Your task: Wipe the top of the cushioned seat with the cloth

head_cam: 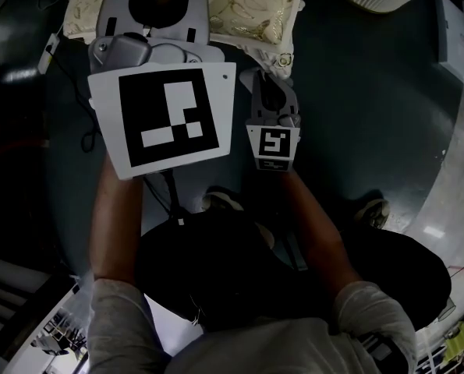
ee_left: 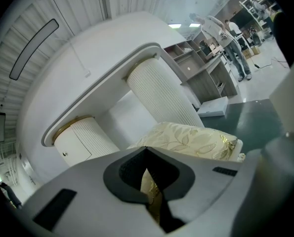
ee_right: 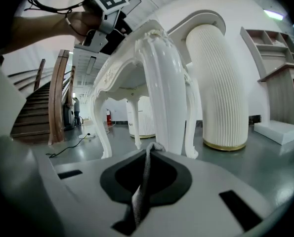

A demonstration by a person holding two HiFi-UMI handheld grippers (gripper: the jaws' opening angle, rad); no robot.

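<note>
Beside the near corner of the cream-and-gold, leaf-patterned cushioned seat (head_cam: 247,6), low down by its glossy white carved leg (ee_right: 164,83), we hold the right gripper (ee_right: 149,149) with its jaws clamped on a thin grey cloth (ee_right: 144,181). A pinched fold of it stands just proud of the jaw tips. From that gripper's view we look along the dark green floor (head_cam: 356,115) under the frame, so we judge that the cloth sits below the padded top and does not touch it.

We carry the left gripper (ee_left: 147,152) higher, above the cushion. Its jaws are drawn almost together, with only a narrow slit between them. The gold pattern shows through that slit, and we take this to be the cushion beyond, not something held.

As for progress, we have the cloth in hand, and that is all we can count as done. No part of the cloth lies on the cushion, and its surface shows no sign of whether any of it has been wiped. We judge that the wiping itself is left to do: raise the cloth onto the top, press it flat and sweep it across the whole cushion.
</note>
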